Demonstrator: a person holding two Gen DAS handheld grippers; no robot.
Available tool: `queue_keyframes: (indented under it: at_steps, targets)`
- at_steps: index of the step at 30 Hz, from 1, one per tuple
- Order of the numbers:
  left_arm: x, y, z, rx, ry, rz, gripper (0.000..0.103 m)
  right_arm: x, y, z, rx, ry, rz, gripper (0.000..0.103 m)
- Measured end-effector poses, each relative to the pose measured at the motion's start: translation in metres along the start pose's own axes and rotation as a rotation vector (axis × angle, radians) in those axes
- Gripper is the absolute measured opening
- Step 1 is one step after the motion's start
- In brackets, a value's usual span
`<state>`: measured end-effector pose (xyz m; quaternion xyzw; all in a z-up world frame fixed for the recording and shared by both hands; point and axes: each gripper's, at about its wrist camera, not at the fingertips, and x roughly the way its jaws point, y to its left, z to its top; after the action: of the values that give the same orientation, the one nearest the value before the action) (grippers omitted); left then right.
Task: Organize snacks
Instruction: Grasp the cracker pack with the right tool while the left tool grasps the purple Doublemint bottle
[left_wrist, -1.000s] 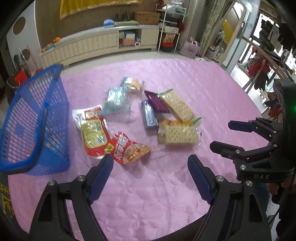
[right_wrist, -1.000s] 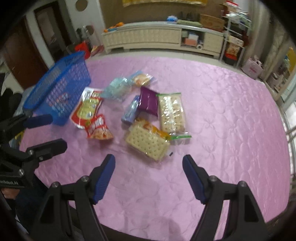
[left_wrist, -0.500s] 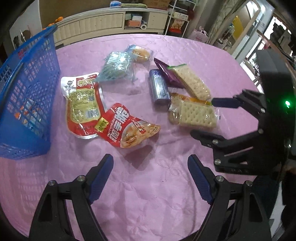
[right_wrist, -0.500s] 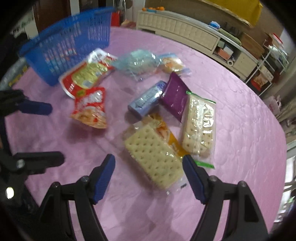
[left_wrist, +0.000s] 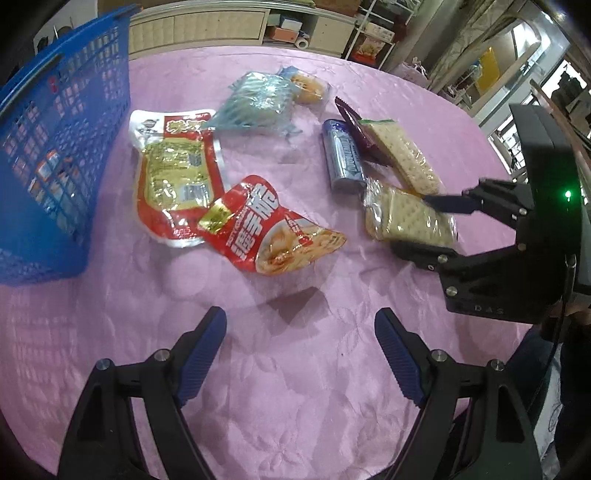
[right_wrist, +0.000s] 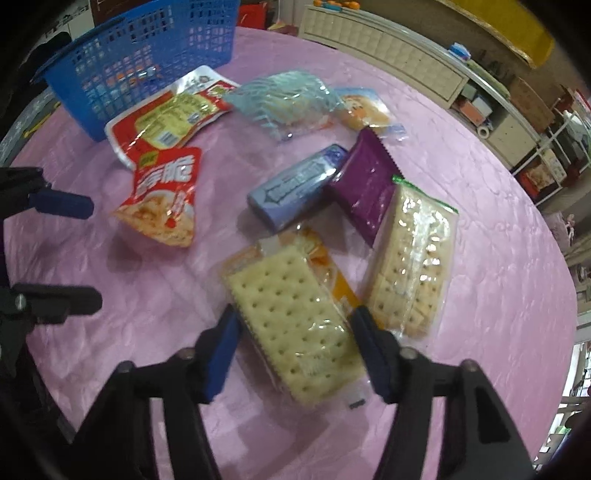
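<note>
Left gripper (left_wrist: 301, 343) hangs wide open over bare pink tablecloth (left_wrist: 295, 387), nothing between its jaws. I read that as a waiting pose, just short of the red chip bag (left_wrist: 275, 230), which lies puffed and tilted with one end resting on the flat red-and-yellow pouch (left_wrist: 173, 177).

Far left, the blue basket (left_wrist: 55, 147) stands upright at the table's edge; its near wall is just beside the flat pouch. I take it as the destination for the snacks. Through the mesh a few packets seem to be inside already, though I cannot tell which.

Centre: the pale blue wrapped pack (left_wrist: 255, 103) and a small bun packet (left_wrist: 308, 86) touch at the far side. The silver-blue bar (left_wrist: 341, 155) lies beside a purple sachet (right_wrist: 364, 184), which is partly tucked under the long cracker pack (right_wrist: 410, 266).

Right gripper (right_wrist: 295, 345) straddles the nearer cracker pack (right_wrist: 291, 314); its jaws are closing, the pads on either long edge. Whether they press yet I cannot tell. The pack lies across an orange wrapper, so a grip on the sides should lift it alone.

Room to move: open cloth in front and to the right; the lane to the basket crosses the left gripper and the red bags.
</note>
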<state>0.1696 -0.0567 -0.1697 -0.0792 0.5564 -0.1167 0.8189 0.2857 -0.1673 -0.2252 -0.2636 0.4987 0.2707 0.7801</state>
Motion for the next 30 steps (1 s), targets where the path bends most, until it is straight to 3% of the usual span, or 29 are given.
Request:
queue_keyframes:
  at_steps: [3,14,23,30]
  targets:
    - [-0.014,-0.001,-0.002,0.003,-0.022,0.009,0.081,-0.008,0.004,-0.007,0.020,-0.005,0.032,0.061]
    - [-0.045,-0.016,-0.001,0.038,-0.080,0.031,0.081,-0.047,0.021,-0.033,0.094,-0.080,0.002,0.061]
    - [-0.036,-0.037,0.029,0.084,-0.086,0.073,0.081,-0.069,-0.011,-0.036,0.270,-0.155,-0.065,0.061]
    - [-0.021,-0.057,0.059,0.148,-0.078,0.125,0.081,-0.061,-0.037,-0.024,0.417,-0.190,-0.064,0.061]
